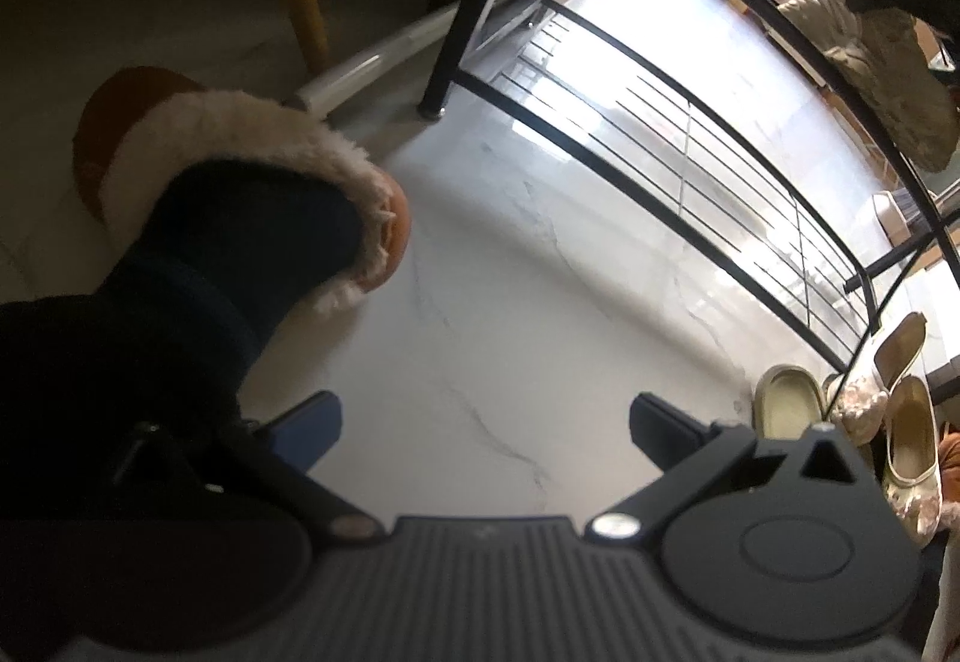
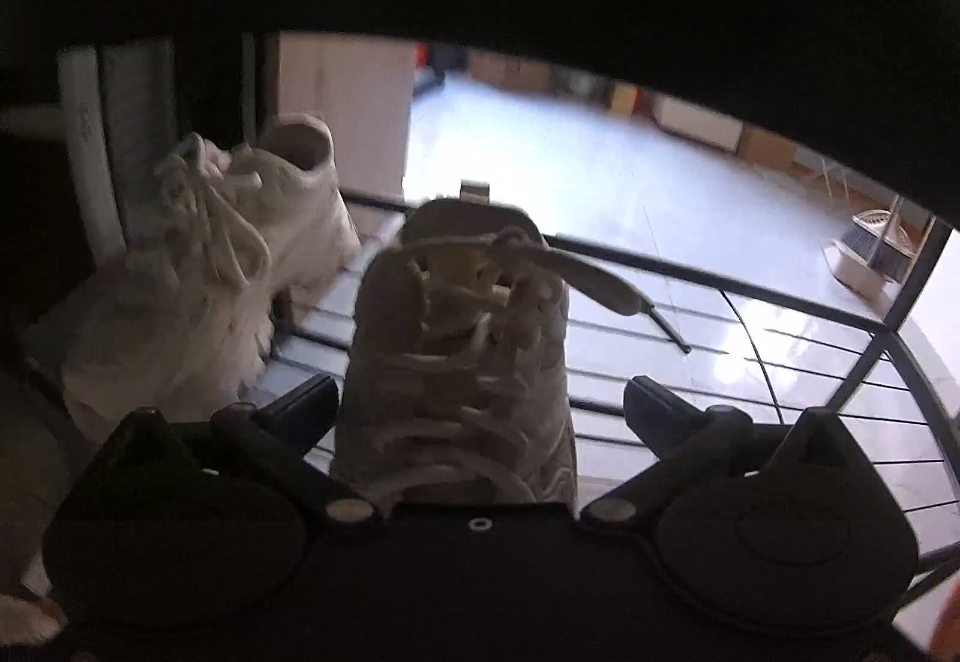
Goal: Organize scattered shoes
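Black wire shoe rack (image 2: 750, 362): two white sneakers on its shelf, one far left (image 2: 228, 266), one (image 2: 456, 362) between the wide-open right gripper (image 2: 480, 410), pads clear. Left gripper (image 1: 486, 422) open, empty over floor; fur-lined boot (image 1: 252, 206) left.

Bare floor (image 1: 480, 302) before rack (image 1: 690, 134)

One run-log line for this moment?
left tongs: open, empty | right tongs: open astride grey sneaker on rack | white sneaker beside
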The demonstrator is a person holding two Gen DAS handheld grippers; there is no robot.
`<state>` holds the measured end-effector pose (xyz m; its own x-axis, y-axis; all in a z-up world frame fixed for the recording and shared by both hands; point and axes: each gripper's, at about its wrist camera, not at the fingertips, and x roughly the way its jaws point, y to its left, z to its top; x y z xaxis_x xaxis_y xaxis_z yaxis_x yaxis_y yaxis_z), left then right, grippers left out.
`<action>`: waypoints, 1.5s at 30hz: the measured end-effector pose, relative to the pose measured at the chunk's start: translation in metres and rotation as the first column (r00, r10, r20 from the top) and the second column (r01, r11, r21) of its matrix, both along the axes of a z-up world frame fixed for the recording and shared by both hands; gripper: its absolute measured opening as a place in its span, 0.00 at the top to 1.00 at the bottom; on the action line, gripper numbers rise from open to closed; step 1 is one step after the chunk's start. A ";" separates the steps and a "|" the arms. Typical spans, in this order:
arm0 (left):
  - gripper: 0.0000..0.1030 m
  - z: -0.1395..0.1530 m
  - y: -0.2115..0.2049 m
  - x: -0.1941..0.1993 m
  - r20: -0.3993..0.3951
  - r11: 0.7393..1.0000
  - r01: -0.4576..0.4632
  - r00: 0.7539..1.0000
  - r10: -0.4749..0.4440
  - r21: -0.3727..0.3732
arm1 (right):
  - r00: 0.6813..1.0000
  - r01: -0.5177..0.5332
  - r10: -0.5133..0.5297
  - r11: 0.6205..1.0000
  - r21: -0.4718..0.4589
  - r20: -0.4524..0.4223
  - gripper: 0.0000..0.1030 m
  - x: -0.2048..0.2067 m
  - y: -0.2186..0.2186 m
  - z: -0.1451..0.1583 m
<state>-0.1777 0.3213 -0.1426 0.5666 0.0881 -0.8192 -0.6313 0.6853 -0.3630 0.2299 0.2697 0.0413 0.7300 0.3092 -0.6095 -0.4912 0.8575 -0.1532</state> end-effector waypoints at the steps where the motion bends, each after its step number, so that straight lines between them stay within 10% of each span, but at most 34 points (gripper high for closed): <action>1: 0.01 0.000 0.000 0.000 0.001 1.000 0.000 1.000 0.000 0.001 | 1.000 -0.014 0.013 1.000 -0.026 -0.018 0.11 0.001 0.003 -0.004; 24: 0.01 0.005 0.003 0.000 0.003 1.000 -0.015 1.000 0.016 -0.010 | 0.979 0.173 -0.189 0.969 0.174 0.079 0.22 0.016 0.077 -0.016; 32: 0.01 0.005 -0.002 0.002 0.005 1.000 0.006 1.000 -0.006 -0.004 | 0.962 0.085 -0.126 0.981 0.176 0.241 0.00 -0.002 0.084 -0.010; 45: 0.01 0.004 -0.005 0.001 0.004 1.000 0.009 1.000 -0.009 -0.021 | 0.995 0.093 -0.096 0.961 0.261 0.001 0.00 -0.021 0.022 -0.020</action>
